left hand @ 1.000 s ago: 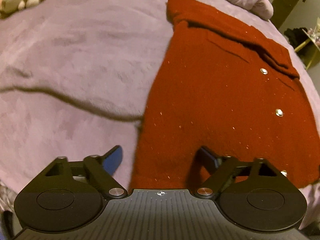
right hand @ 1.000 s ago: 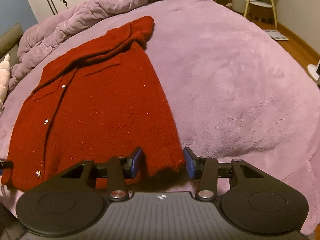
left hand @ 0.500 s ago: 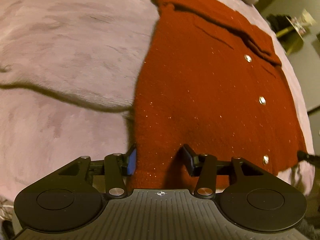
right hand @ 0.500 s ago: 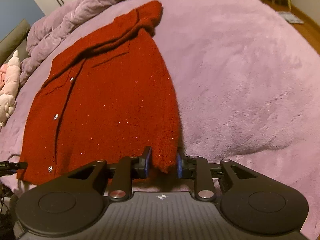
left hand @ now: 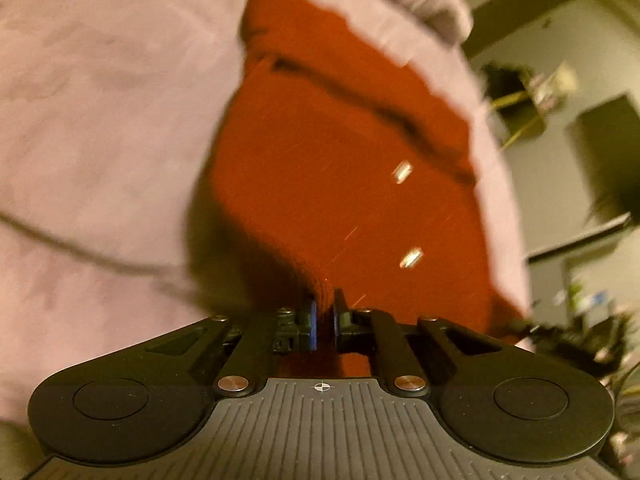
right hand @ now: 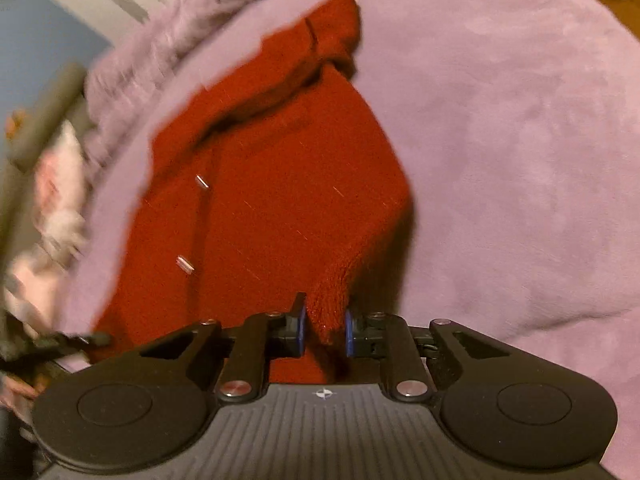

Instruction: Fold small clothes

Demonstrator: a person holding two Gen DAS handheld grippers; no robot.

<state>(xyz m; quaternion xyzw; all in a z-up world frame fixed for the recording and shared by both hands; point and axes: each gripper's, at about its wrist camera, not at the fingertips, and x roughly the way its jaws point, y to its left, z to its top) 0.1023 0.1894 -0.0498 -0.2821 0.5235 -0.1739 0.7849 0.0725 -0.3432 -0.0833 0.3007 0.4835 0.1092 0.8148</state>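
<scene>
A red knitted cardigan (left hand: 340,160) with metal snap buttons lies spread on a lilac plush bed cover (left hand: 100,120). My left gripper (left hand: 324,304) is shut on the near left corner of its hem, which is pulled up off the bed with a shadow beneath it. In the right wrist view the cardigan (right hand: 272,200) rises in a ridge to my right gripper (right hand: 325,316). Its jaws are closing, and the blue pads press on the near right hem corner. The collar end lies flat at the far side.
A crumpled lilac quilt (right hand: 168,48) is bunched at the far edge of the bed cover (right hand: 520,160). A pale plush toy (right hand: 60,184) lies to the left of the cardigan. Beyond the bed's right edge stand dark furniture and a stool (left hand: 520,108).
Both grippers went from open around the hem corners to closed on them. Both have risen and tipped, pulling the near hem up off the bed.
</scene>
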